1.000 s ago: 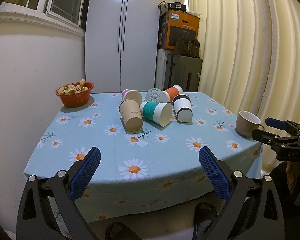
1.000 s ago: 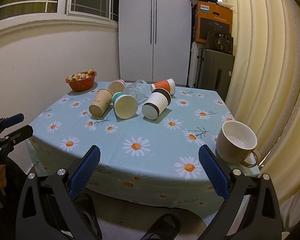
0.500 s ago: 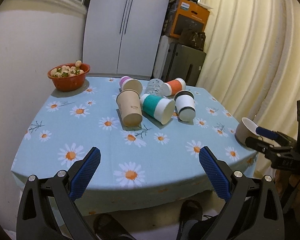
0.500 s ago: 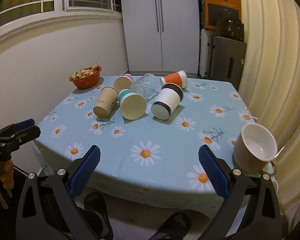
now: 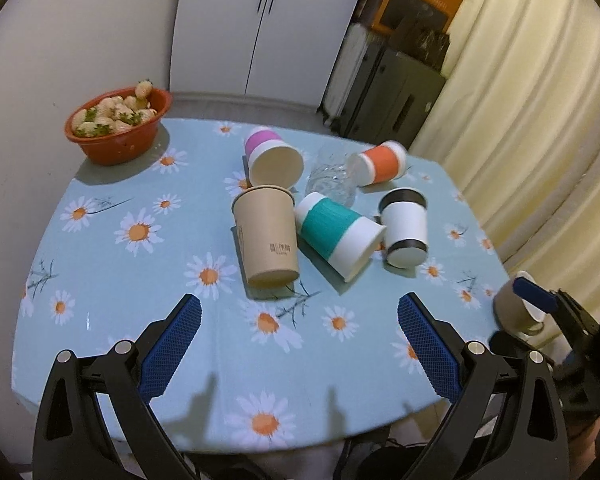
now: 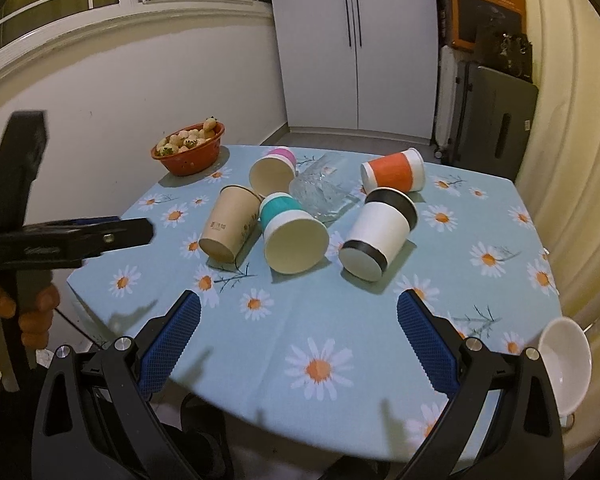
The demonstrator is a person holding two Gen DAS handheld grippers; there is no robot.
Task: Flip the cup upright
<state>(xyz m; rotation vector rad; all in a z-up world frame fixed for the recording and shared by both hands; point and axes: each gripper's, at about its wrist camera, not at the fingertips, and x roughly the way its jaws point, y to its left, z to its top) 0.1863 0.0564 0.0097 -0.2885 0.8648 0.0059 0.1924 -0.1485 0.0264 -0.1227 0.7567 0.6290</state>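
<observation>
Nothing flipped yet: tan cup (image 5: 267,236) and the others beside it lie tipped on the desk (image 5: 100,280). Left claw (image 5: 298,346) and right claw (image 6: 298,344) both wide open, empty.

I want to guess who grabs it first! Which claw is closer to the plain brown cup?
Left. The left claw hangs open just in front of the brown cup; the right claw is off to its right, nearer the mug.
</observation>
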